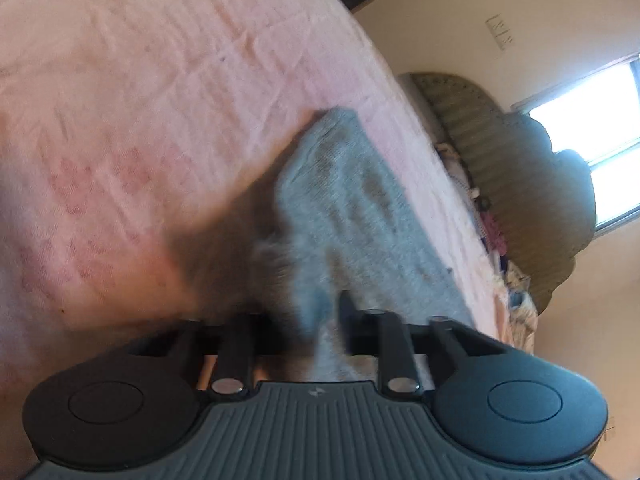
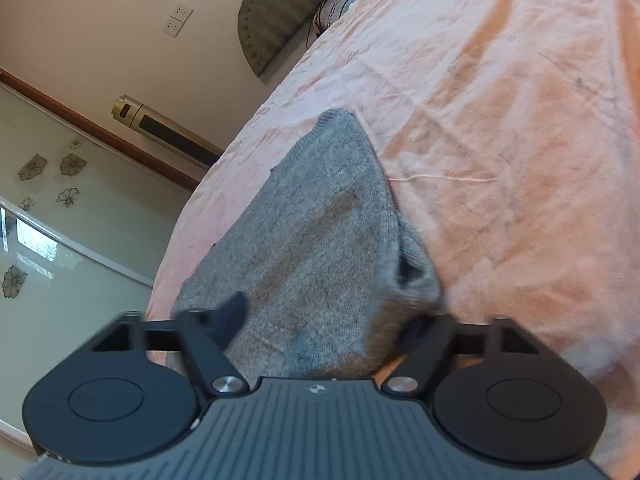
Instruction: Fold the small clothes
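- The left gripper (image 1: 320,320) fingers are pinching together on the gray sweater (image 1: 352,208), which is lying on the bed.
- The right gripper (image 2: 324,324) fingers are looking wide apart around it, so that corner may be slipping.
- The pink sheet (image 2: 500,120) is wrinkling.
- A window (image 1: 592,120) is glowing far off.

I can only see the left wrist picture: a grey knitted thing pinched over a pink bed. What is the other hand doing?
Observer: The right gripper has its fingers spread, with the grey knit garment lying between them.
Operator: Is anything else on the bed?
Observer: A thin white thread lies on the pink sheet beside the garment.
Operator: And what is in the room on that side?
Observer: A gold tower appliance stands by the wall, near a glass door with flower decals.
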Motion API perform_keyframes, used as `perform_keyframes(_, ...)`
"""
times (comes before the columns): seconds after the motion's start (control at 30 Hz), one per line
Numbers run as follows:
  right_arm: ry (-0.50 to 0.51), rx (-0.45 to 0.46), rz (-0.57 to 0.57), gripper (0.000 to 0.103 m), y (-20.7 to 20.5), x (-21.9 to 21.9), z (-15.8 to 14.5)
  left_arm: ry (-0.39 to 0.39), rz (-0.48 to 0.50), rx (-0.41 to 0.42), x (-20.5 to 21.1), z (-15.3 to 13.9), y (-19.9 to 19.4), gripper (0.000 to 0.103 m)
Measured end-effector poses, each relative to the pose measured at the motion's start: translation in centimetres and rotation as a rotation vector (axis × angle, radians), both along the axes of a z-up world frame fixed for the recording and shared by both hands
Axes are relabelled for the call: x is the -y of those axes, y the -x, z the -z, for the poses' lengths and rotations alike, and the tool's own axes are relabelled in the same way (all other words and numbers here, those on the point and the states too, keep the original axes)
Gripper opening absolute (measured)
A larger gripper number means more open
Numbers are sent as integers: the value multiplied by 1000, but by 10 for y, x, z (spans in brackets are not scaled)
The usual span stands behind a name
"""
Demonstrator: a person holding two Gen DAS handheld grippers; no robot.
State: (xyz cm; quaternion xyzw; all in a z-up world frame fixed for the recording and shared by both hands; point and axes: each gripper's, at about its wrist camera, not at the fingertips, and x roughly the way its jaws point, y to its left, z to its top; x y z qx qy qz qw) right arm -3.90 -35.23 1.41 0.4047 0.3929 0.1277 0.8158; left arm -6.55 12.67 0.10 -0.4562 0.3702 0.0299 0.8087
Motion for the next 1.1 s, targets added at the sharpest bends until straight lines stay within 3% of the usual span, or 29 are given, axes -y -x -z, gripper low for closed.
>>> perform_keyframes(0.23, 19, 99, -75, 13, 24, 6, -28, -162, 61, 120, -18, -43, 17, 4)
perform_keyframes(0.37, 69, -31, -101, 17, 27, 12, 1, -250, 157, 32, -23, -24, 13, 5)
perform_keyframes(0.4, 35, -15, -91, 18, 31, 15, 3, -284, 174, 25, -22, -22, 18, 7)
perform_keyframes(0.43, 17, -10, -91, 33, 32, 18, -1, -292, 189, 36, -22, -25, 22, 8)
perform_keyframes(0.47, 24, 8, -93, 44, 33, 21, -10, -296, 205, 43, -25, -31, 27, 14)
perform_keyframes(0.5, 43, 45, -84, 73, 33, 24, -20, -309, 207, 59, -29, -40, 31, 22)
perform_keyframes(0.53, 75, 96, -70, 94, 32, 28, -31, -332, 186, 93, -34, -49, 35, 27)
perform_keyframes(0.57, 118, 140, -69, 98, 25, 31, -42, -365, 154, 138, -39, -59, 36, 46)
perform_keyframes(0.6, 163, 159, -80, 95, 12, 33, -50, -415, 121, 184, -42, -71, 34, 78)
perform_keyframes(0.63, 197, 162, -92, 93, -4, 33, -57, -465, 93, 215, -44, -79, 27, 88)
perform_keyframes(0.7, 238, 173, -144, 91, -44, 30, -63, -549, 77, 258, -44, -93, 0, 90)
perform_keyframes(0.77, 275, 166, -179, 89, -90, 20, -63, -606, 159, 246, -37, -92, -48, 90)
perform_keyframes(0.83, 328, 153, -205, 84, -132, 8, -59, -660, 193, 178, -28, -80, -98, 88)
perform_keyframes(0.93, 423, 109, -227, 83, -184, -11, -48, -725, 276, 109, -9, -62, -160, 63)
perform_keyframes(1.0, 445, 74, -254, 77, -205, -25, -38, -790, 333, 78, 7, -52, -188, 59)
perform_keyframes(1.03, 440, 61, -278, 70, -211, -31, -33, -803, 374, 54, 13, -46, -199, 59)
perform_keyframes(1.07, 427, 61, -315, 60, -213, -38, -28, -805, 409, 20, 18, -38, -208, 49)
perform_keyframes(1.1, 406, 66, -365, 23, -215, -44, -25, -815, 415, 21, 21, -34, -211, 35)
